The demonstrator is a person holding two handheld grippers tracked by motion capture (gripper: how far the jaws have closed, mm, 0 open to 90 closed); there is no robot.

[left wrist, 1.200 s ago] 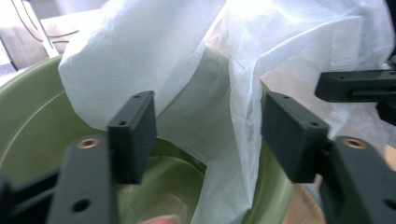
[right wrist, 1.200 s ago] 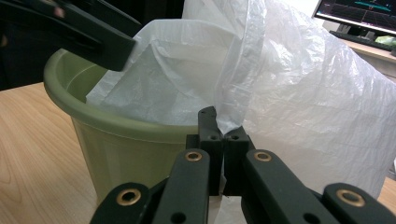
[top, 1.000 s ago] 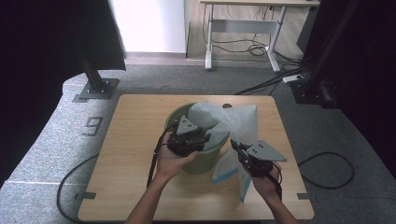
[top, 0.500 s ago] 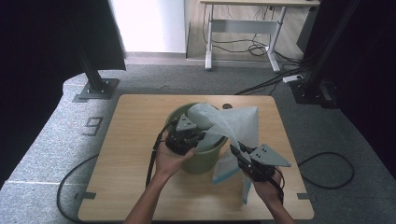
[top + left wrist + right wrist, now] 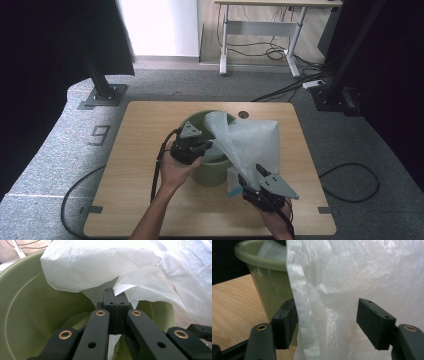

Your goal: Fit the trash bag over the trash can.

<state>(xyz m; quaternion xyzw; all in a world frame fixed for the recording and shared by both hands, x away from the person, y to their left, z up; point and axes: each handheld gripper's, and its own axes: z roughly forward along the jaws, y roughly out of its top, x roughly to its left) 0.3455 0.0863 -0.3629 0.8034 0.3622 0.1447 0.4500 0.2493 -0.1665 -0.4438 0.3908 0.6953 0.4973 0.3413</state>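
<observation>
Since the earlier frames, item 1, the right gripper (image 5: 252, 172), has sunk toward the near table (image 5: 140, 150) edge and its jaws have just been opening; they now stand wide apart with a hanging fold of the white plastic bag (image 5: 250, 142) between them, the left pad brushing the fold, the right pad well clear of it, so nothing is clamped. Item 2, the left gripper (image 5: 202, 145), has kept its place at the green bucket (image 5: 212, 175) rim; its jaws are fully closed, pinching an edge of the bag just ahead of their tips, over the bucket's open mouth. Item 3, the bag: held up at the rim by the left gripper, it drapes outward over the bucket's far-right side and down the outer wall to the right gripper. Reading: the right side of the bag has been let go, probably for a fresh bite lower down, so that the bag mouth can be spread around the rim; lining is not yet done. Pose: left hand (image 5: 175, 170) reaches forward over the near rim, gripper levelled into the bucket; right hand low at the table's near edge, gripper aimed up and forward at the bag, beside the bucket wall.
</observation>
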